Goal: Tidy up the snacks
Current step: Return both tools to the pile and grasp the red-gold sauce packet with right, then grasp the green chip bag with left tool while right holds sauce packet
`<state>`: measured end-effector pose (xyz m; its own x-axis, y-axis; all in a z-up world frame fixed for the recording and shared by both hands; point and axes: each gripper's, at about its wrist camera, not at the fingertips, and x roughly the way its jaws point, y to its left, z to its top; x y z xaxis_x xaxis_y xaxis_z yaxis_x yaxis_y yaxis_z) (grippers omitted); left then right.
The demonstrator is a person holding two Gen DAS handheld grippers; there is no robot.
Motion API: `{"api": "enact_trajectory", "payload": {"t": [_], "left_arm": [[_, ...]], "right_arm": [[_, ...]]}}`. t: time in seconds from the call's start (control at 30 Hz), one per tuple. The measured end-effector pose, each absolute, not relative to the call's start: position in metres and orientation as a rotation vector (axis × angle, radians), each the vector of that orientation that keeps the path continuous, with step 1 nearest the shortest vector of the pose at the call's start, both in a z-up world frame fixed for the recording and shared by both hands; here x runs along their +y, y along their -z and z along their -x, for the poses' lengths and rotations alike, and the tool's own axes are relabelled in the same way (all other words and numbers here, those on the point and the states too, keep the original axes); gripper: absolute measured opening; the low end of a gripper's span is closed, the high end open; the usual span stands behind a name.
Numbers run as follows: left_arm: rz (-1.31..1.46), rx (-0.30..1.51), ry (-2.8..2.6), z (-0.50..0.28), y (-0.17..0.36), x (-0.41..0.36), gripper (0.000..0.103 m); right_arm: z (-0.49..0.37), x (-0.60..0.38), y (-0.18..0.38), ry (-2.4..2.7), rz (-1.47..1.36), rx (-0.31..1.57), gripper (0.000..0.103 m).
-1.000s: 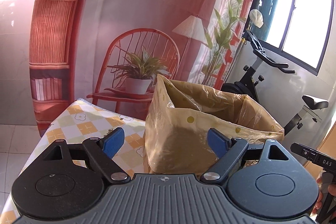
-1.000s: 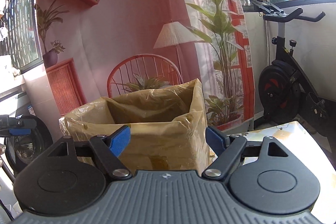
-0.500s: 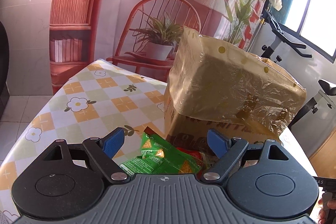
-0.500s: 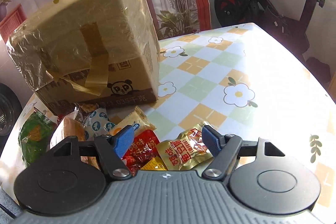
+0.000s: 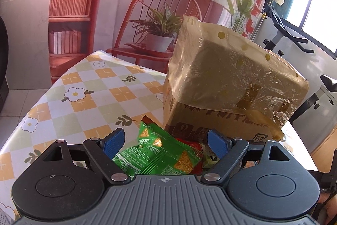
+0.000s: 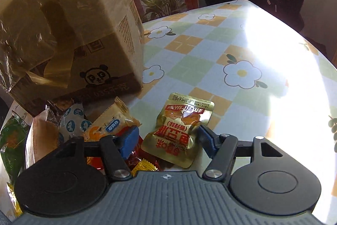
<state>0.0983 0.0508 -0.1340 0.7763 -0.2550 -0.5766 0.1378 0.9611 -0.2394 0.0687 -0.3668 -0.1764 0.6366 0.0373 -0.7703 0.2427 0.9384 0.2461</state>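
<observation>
while closing, gold packet (image 6: 181, 130) between right gripper (image 6: 166, 138) jaws

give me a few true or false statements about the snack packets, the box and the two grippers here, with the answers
1. A gold packet lies between the fingers of the right gripper. True; its jaws have just been closing.
2. The cardboard box lies flattened on the table. False; it stands upright, lined with a plastic bag.
3. The left gripper is open over a green packet. True.
4. The gold packet is inside the box. False; it lies on the tablecloth in front of it.
</observation>
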Motion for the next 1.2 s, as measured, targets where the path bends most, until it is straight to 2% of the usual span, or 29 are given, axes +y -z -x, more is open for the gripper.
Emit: {"api": "enact_trajectory", "payload": {"t": [0.33, 0.43, 0.67, 0.8, 0.83, 0.87, 1.2], "left_arm": [[0.179, 0.669, 0.187, -0.099, 0.140, 0.048, 0.087], [0.177, 0.674, 0.187, -0.099, 0.141, 0.046, 0.087], [0.177, 0.687, 0.184, -0.100, 0.144, 0.044, 0.087], [0.181, 0.685, 0.180, -0.098, 0.144, 0.045, 0.087], [0.183, 0.684, 0.179, -0.098, 0.144, 0.045, 0.087], [0.187, 0.683, 0.178, -0.097, 0.145, 0.046, 0.087], [0.172, 0.690, 0.177, -0.102, 0.148, 0.050, 0.087]], "right_arm": [[-0.086, -0.352, 0.186, 0.136, -0.151, 0.854, 0.064], [-0.081, -0.341, 0.189, 0.145, -0.051, 0.847, 0.060], [-0.083, -0.342, 0.194, 0.128, -0.037, 0.817, 0.060], [-0.079, -0.343, 0.193, 0.124, -0.050, 0.804, 0.052], [-0.078, -0.342, 0.192, 0.115, -0.048, 0.802, 0.044], [-0.077, -0.342, 0.191, 0.108, -0.047, 0.802, 0.042], [-0.061, -0.341, 0.161, 0.057, -0.114, 0.702, 0.035]]}}
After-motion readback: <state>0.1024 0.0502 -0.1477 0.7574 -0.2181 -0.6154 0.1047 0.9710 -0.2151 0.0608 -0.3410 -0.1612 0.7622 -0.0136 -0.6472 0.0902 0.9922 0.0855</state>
